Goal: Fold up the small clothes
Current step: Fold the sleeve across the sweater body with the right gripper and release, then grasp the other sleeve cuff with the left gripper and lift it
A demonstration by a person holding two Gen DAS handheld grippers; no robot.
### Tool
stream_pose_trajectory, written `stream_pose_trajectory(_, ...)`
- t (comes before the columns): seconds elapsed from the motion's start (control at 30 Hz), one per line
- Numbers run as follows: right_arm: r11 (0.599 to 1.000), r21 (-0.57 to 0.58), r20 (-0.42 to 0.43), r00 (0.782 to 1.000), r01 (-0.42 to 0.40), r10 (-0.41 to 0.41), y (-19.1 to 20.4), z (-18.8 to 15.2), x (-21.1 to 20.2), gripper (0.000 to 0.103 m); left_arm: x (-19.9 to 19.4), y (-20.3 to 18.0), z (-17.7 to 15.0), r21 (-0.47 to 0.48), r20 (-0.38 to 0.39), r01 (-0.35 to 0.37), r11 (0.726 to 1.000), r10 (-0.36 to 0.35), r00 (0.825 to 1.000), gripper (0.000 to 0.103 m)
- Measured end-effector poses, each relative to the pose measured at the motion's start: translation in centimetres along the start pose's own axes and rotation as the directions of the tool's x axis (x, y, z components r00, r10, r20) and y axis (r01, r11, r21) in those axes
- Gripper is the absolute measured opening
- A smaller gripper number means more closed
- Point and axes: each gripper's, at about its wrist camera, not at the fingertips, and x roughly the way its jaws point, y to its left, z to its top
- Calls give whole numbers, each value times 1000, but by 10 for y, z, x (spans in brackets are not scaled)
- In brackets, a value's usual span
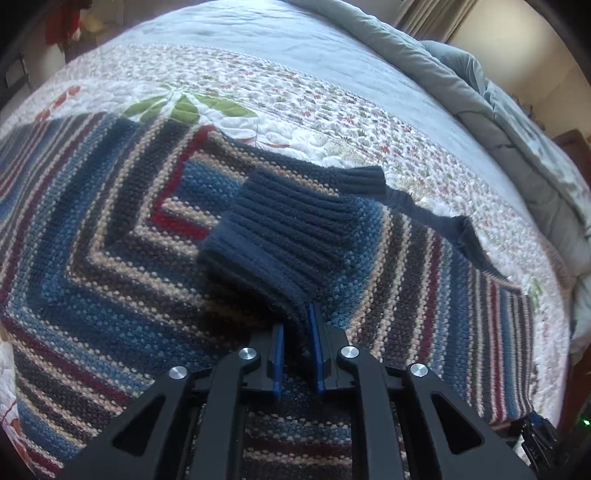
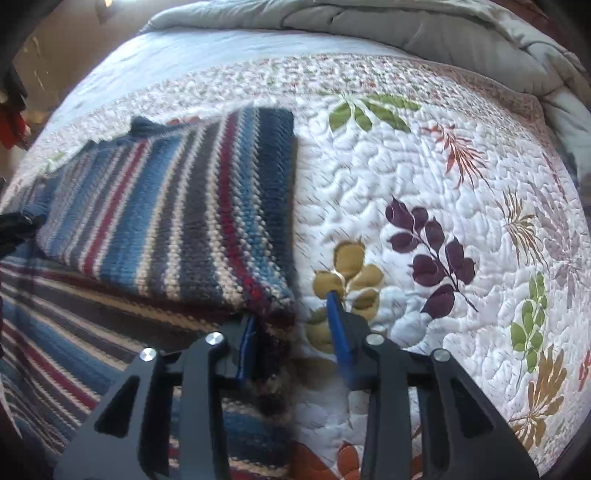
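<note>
A striped knit sweater (image 1: 110,236) in blue, red, beige and grey lies flat on the quilted bedspread (image 1: 295,110). My left gripper (image 1: 297,332) is shut on the navy ribbed cuff (image 1: 288,229) of a sleeve, which lies folded across the sweater's body. In the right wrist view the sweater's (image 2: 177,206) side is folded over onto itself, with its edge next to the bare quilt (image 2: 443,206). My right gripper (image 2: 291,314) is open at that folded edge; its left finger (image 2: 247,339) is against the knit and its right finger (image 2: 338,325) is over the quilt.
A grey-green comforter (image 1: 480,96) is bunched along the far side of the bed; it also shows in the right wrist view (image 2: 406,33). The floral quilt stretches to the right of the sweater. Dark furniture and red items (image 1: 62,26) stand beyond the bed's left side.
</note>
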Motion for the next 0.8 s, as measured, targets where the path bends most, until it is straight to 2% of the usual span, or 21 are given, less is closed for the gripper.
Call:
stream_pose_trajectory(0.07,1000,-12,-2,1000,16,-16,5,-4,6,40,2,-4,0,17,0,-23,1000,23,1000,15)
stream_pose_trajectory(0.13,1000,-26,25,1000,-12,13,7,-6,-5,39,-3,-5,-1,20,1,-29,999,29,1000,16)
stream_pose_trajectory(0.17,999,-23,28,999,-31,32,7,-8,-11,39,-7,-7,-1,21,-3,-29,999,29,1000,19)
stream_pose_trajectory(0.2,999,-22,32,998,-45,46,8,-11,-18,41,-13,-5,-2,21,-6,-28,999,28,1000,27)
stream_pose_trajectory(0.23,998,-34,43,998,-46,48,10,-14,-27,43,-21,-3,-3,24,-5,-23,999,23,1000,31)
stream_pose_trajectory(0.3,997,-69,73,997,-29,34,17,-21,-44,45,-35,7,-7,41,2,-17,999,17,1000,45)
stream_pose_trajectory(0.37,995,-89,97,994,-42,50,25,-30,-62,51,-52,23,-9,55,9,-27,998,27,1000,47)
stream_pose_trajectory(0.43,991,-94,86,991,-95,103,35,-34,-72,51,-72,54,-11,56,29,-66,996,64,998,52)
stream_pose_trajectory(0.5,982,-107,52,986,-154,160,51,-40,-76,51,-83,84,-11,38,29,-99,994,98,995,63)
stream_pose_trajectory(0.57,975,-122,12,982,-183,186,67,-43,-74,51,-95,118,-11,4,33,-137,991,137,990,64)
stream_pose_trajectory(0.63,965,-143,-27,976,-219,217,86,-47,-68,51,-104,156,-8,-30,32,-193,981,194,980,70)
stream_pose_trajectory(0.67,961,-155,-38,974,-227,224,95,-49,-66,51,-108,174,-4,-58,31,-210,976,212,977,73)
stream_pose_trajectory(0.8,953,-217,-69,977,-213,203,129,-55,-56,51,-122,261,19,-245,29,-229,942,244,969,74)
